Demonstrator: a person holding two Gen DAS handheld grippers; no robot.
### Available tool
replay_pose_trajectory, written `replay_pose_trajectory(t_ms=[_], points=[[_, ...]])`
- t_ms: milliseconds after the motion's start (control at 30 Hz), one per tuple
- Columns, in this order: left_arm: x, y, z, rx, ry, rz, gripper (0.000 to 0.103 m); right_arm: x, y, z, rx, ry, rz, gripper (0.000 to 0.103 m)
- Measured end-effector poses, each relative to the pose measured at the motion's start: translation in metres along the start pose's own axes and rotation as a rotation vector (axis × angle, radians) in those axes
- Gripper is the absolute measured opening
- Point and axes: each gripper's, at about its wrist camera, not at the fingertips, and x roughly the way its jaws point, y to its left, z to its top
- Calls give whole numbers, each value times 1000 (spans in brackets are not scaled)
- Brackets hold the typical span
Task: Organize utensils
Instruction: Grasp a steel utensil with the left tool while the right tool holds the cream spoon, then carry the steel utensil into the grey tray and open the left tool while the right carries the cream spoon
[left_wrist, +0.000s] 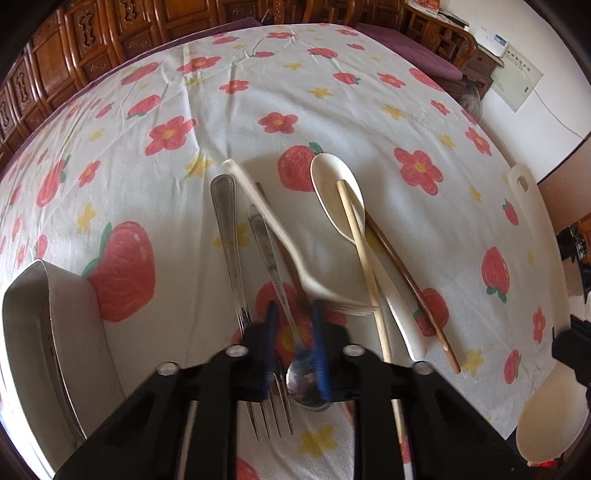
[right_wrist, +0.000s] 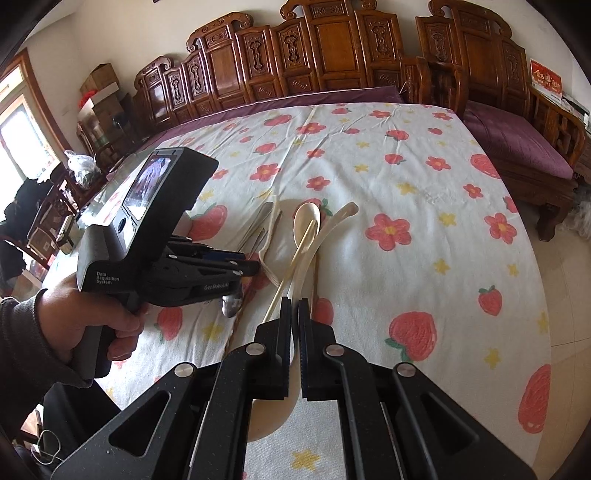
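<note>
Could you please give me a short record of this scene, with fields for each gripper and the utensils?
surface: flowered cloth
left gripper: jaws shut on the metal spoon
right gripper: jaws shut on the handle of the white paddle
other utensils: metal fork, plastic fork, white spoon
chopsticks: light chopstick lies across the white spoon's bowl; dark chopstick beside it
container: metal container, left edge of the left wrist view

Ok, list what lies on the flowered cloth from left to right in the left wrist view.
Grey metal tray → steel fork → steel spoon → pale bamboo chopstick → dark brown wooden chopstick → large cream plastic rice paddle.
</note>
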Motion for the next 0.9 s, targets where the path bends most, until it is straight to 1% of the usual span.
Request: replay_pose_trajectory(t_ms=[33,133,200,267,567,900], points=[[1,1,0,-4,9,15,6,1,0,-1,-1,2,-2,5],[-1,2,-2,-16,16,-2,3,1,2,-1,-4,4,-2,5],[-4,1,-5,2,10,11,3,2,3,-1,-8,5,-1,5],[-8,1,-7,8,1,6,2,2,4,-1,-11,6,-1,5],[-38,5,-14,5,-67,-13,2,2,8,0,-20,8,-3,5],[-88,15,-26,13,-171,-35,2,-1,18,0,-49,-3,4,5]])
